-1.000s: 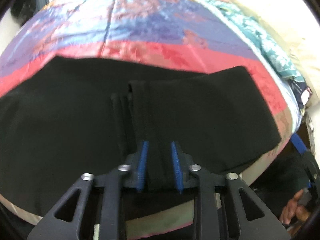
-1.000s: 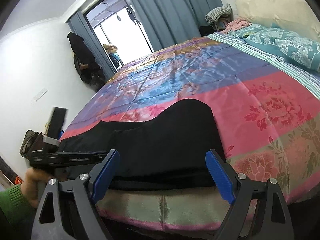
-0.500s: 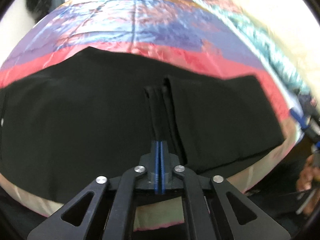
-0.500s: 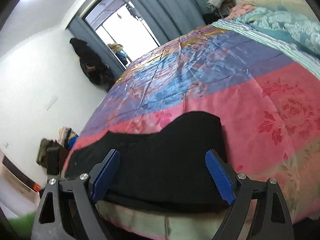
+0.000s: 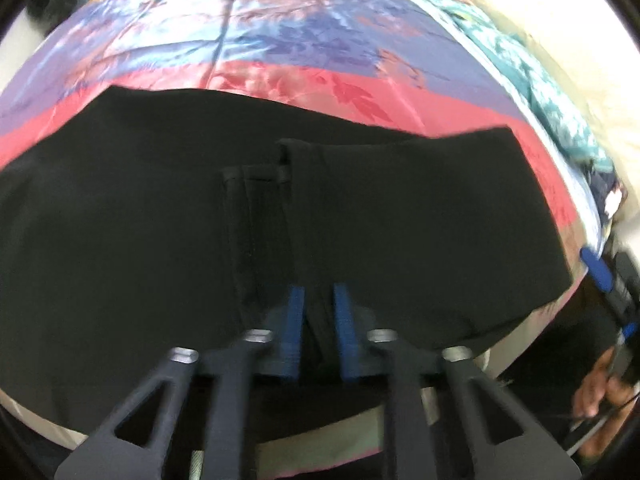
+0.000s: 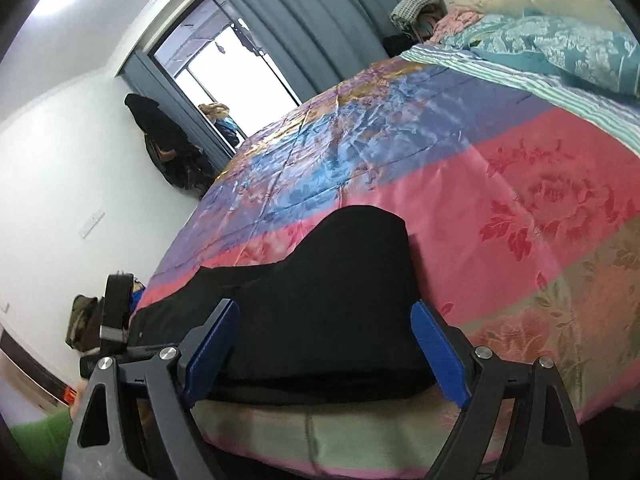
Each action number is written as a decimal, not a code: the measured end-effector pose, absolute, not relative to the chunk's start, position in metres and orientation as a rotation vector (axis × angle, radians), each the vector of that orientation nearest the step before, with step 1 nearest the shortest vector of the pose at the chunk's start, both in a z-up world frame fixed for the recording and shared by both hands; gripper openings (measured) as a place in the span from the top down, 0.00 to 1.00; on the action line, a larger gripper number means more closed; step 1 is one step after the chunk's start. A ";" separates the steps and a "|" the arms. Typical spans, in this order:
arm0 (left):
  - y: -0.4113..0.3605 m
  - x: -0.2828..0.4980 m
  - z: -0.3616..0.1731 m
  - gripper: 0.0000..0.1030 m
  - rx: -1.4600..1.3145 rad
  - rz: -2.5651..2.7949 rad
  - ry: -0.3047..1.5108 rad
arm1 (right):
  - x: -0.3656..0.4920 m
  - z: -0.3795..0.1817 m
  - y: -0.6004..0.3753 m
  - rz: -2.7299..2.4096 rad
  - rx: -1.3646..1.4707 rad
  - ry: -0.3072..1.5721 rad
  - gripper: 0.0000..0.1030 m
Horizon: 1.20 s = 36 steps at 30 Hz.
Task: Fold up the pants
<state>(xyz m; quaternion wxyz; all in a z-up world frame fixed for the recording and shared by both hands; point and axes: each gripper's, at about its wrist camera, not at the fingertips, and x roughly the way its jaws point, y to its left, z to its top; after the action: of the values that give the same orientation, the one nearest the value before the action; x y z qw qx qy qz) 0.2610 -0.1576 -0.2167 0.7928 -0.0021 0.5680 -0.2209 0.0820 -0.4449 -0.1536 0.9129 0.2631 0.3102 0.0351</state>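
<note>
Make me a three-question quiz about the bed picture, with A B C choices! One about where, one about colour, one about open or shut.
1. Where do the pants lie?
A. near the bed's front edge
B. on the pillow
C. on the floor

2. What colour are the pants?
A. white
B. black
C. green

3. How are the right tongs?
A. shut tight
B. gone from view
C. wide open

Answers: 1 A, the cloth ends near the bedspread's edge. 2 B, the fabric is black all over. 3 C, a broad gap separates the blue pads.

Left gripper (image 5: pixel 318 322) jaws narrowly parted; right gripper (image 6: pixel 326 354) jaws wide.
</note>
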 end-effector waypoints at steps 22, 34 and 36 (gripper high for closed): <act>-0.131 0.241 -0.204 0.84 0.057 -0.444 1.139 | 0.187 -0.168 -0.457 0.339 0.674 0.925 0.23; -0.100 0.237 -0.185 0.39 0.010 -0.355 1.079 | 0.128 -0.172 -0.447 0.255 0.631 0.932 0.38; -0.090 0.236 -0.181 0.36 -0.012 -0.325 1.051 | 0.139 -0.150 -0.441 0.235 0.498 0.905 0.38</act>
<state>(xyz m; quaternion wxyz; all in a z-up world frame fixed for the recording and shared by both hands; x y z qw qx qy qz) 0.2356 -0.0895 -0.1815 0.8524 -0.0056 0.4995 -0.1543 0.1393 -0.4413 -0.1496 0.8629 0.2376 0.4318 0.1120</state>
